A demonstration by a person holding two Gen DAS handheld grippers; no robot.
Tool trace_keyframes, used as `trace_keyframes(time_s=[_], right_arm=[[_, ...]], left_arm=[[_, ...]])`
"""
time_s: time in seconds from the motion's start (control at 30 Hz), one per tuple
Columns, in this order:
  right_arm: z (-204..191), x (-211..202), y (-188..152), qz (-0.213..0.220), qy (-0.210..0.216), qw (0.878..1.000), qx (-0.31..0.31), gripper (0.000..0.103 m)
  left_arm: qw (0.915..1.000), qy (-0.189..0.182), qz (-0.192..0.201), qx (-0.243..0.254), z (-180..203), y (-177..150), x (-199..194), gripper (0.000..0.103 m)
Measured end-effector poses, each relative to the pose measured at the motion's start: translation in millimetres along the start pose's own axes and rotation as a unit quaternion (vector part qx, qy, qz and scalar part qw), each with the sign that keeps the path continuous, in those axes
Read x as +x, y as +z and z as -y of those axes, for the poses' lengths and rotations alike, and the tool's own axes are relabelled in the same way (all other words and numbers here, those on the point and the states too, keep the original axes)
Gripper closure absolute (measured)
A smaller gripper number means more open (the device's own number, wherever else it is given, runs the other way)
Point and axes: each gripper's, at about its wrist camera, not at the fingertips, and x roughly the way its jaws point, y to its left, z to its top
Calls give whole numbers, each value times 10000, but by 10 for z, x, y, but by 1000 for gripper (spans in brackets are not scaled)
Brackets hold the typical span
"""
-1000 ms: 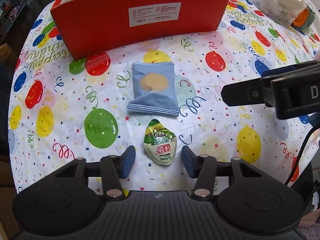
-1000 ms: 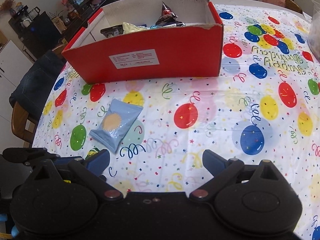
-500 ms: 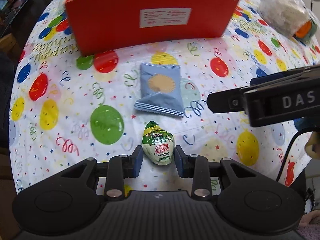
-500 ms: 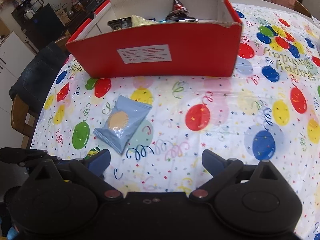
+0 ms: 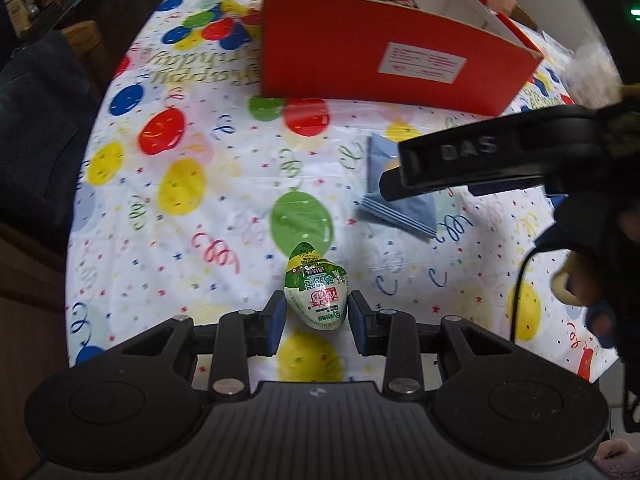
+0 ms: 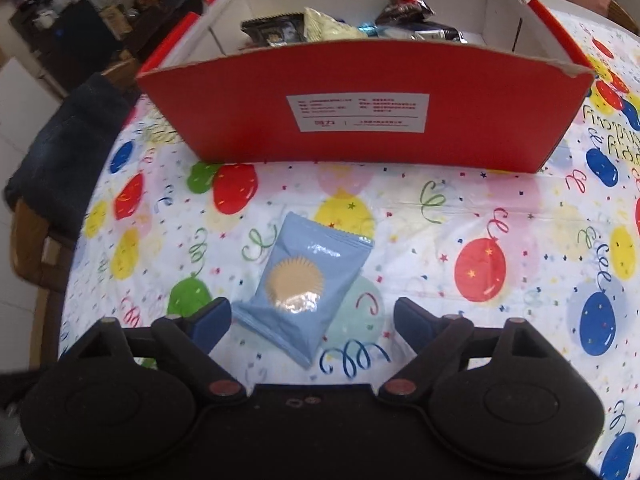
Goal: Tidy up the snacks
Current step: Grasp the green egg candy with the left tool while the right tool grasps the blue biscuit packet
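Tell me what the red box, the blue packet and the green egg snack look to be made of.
Red box: cardboard, matte, with a raw torn rim. Blue packet: thin plastic film, likely; glossy glare, crimped ends. Green egg snack: apparently a shiny printed foil or film wrap; what lies beneath is hidden.

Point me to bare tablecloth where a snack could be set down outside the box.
Free: the stretch right of the blue packet, in front of the red box, and the strip left of the egg-shaped snack. Crowded: around the blue packet, between the right gripper's open jaws, and inside the box, already holding wrapped snacks.
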Motion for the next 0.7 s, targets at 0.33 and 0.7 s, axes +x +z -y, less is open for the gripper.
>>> trace_keyframes(time_s=[0.33,0.7], right_arm=[[-241,145,54,112,-379,9991,-167,32],[-222,100,-5,221,-362,9985,-355,57]], left_arm=[[9998,44,102,-149,-156,-67,-101,70],[9999,18,120,-112,-160,-41,-115,70]])
